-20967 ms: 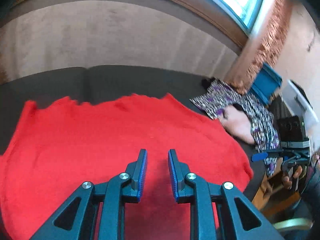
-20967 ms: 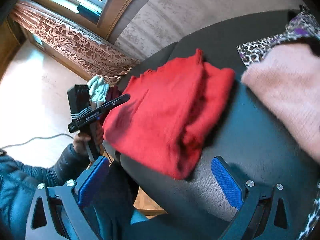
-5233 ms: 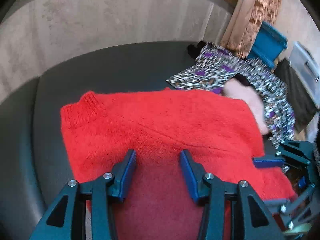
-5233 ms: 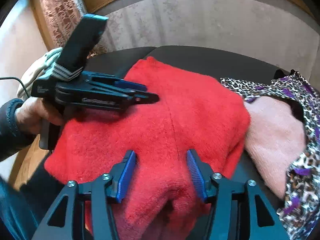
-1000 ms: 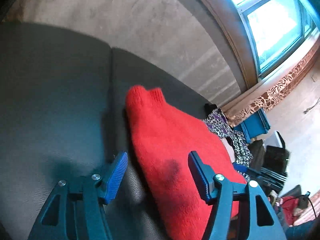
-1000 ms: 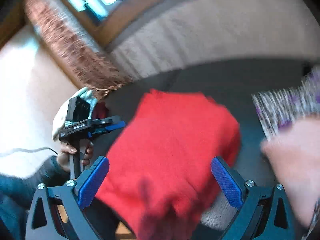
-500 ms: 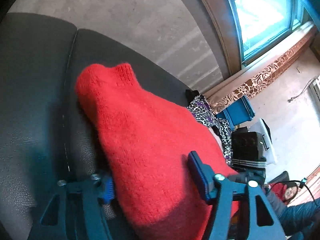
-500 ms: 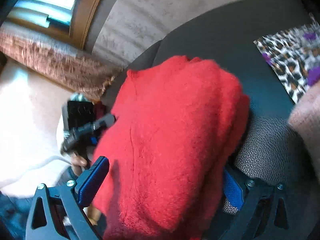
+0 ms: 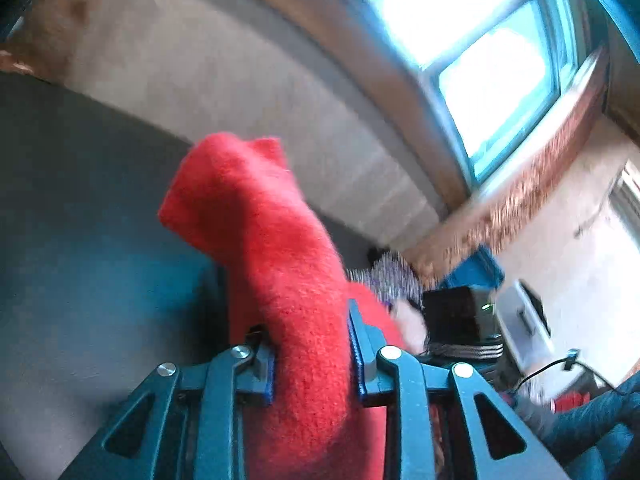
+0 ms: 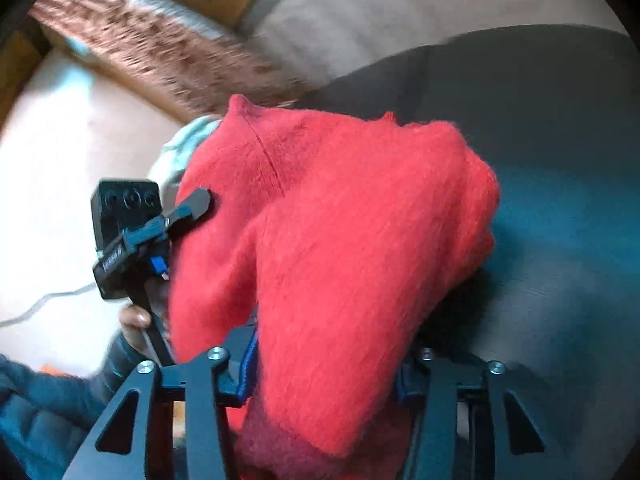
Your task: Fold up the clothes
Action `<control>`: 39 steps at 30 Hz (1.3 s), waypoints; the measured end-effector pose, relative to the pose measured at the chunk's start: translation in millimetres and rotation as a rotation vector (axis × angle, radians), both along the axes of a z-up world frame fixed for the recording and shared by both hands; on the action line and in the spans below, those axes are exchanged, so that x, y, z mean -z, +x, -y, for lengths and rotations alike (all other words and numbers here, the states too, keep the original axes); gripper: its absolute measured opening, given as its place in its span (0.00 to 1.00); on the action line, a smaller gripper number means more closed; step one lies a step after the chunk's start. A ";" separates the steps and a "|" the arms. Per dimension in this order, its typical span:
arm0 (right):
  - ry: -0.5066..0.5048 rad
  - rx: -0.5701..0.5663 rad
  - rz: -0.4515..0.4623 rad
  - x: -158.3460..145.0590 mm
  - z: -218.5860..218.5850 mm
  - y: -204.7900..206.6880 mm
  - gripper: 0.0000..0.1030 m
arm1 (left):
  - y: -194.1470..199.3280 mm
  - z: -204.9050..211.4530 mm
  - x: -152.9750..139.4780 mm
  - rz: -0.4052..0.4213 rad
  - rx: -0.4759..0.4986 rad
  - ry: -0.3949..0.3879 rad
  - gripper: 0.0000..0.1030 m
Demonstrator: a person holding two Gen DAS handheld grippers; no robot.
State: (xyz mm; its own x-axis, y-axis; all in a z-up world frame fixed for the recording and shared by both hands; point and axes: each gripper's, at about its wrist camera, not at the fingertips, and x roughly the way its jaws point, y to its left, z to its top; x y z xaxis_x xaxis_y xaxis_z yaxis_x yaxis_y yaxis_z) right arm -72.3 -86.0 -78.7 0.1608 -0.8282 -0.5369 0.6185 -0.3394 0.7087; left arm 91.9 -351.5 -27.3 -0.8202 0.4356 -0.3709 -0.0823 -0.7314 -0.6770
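Since half a second ago the folded red sweater (image 10: 352,248) has risen off the dark couch (image 10: 560,128), bunched thick between both claws. Left gripper (image 9: 312,356) and right gripper (image 10: 326,372) each clamp a fat roll; carry it level and together so the layers don't slide apart.

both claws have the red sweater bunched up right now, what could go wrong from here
1. The folded red knit sweater is clamped as a thick wad in the left claw and the right claw. Its far end hangs free, so the folds may sag open.
2. A thick soft bundle may slip from the pads.
3. The patterned garment lies close by on the dark sofa seat and could be dragged.
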 end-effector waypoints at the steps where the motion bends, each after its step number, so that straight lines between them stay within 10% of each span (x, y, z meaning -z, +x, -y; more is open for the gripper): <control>1: -0.040 -0.038 -0.004 -9.2 21.6 6.6 0.48 | 16.9 10.8 -9.4 -0.021 -0.037 -0.003 0.24; 7: -0.242 -0.276 -0.090 -86.1 158.9 47.5 0.48 | 117.8 93.9 -114.8 -0.214 -0.314 -0.147 0.24; 13: -0.321 -0.410 -0.212 -181.9 314.2 56.5 0.48 | 147.7 206.7 -213.8 -0.162 -0.581 -0.275 0.24; 16: -0.200 -0.424 -0.248 -187.6 393.5 47.2 0.48 | 129.8 271.5 -201.3 0.009 -0.643 -0.224 0.24; 18: -0.054 -0.416 -0.278 -164.5 435.2 38.7 0.48 | 111.2 326.0 -153.6 0.192 -0.718 -0.194 0.24; 21: 0.019 -0.362 -0.223 -122.0 469.7 15.4 0.56 | 104.6 374.0 -90.0 0.254 -0.748 -0.060 0.31; 29: -0.061 -0.345 -0.201 -120.2 474.9 -0.2 0.79 | 115.4 362.9 -118.6 0.180 -0.767 -0.056 0.33; 31: -0.059 -0.322 -0.237 -131.4 473.8 -1.9 0.90 | 119.3 348.5 -134.7 0.164 -0.792 -0.153 0.35; 39: -0.296 -0.268 -0.708 -219.1 387.9 60.0 0.92 | 126.5 289.9 -190.5 0.102 -0.833 -0.536 0.37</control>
